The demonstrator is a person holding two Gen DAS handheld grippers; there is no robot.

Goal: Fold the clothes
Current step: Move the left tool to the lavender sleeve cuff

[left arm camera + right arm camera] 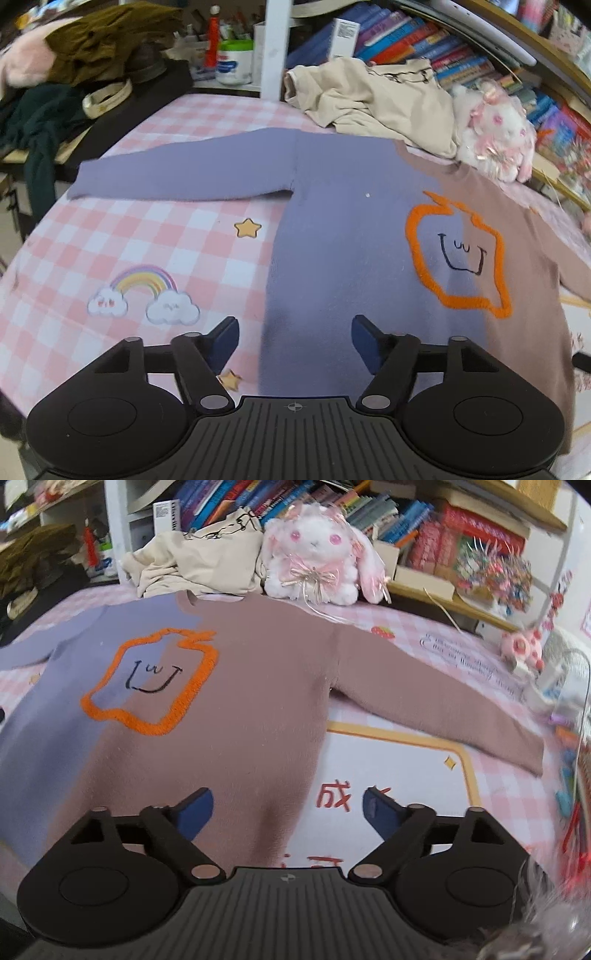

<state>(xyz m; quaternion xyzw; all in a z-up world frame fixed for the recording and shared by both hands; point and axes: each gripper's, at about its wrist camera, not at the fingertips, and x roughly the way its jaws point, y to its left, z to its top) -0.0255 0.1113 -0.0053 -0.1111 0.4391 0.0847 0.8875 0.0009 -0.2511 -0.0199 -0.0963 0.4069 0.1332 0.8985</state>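
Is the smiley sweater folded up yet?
No, spread flat. The purple-and-brown knit sweater lies open on the pink checked cloth, both sleeves stretched sideways.

R gripper (288,808) fingers wide apart, empty | sweater (240,701) flat on tablecloth (424,775), sleeves out

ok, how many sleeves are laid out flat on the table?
2. Purple sleeve stretches out left of the body; brown sleeve stretches out right. The beige top behind is crumpled, its sleeves hidden.

Pink checked table (177,236) carries a purple-and-brown sweater (351,229) spread flat, sleeves out toward both side edges. At the far edge, a crumpled beige garment (384,99) sits beside a plush bunny (317,554).
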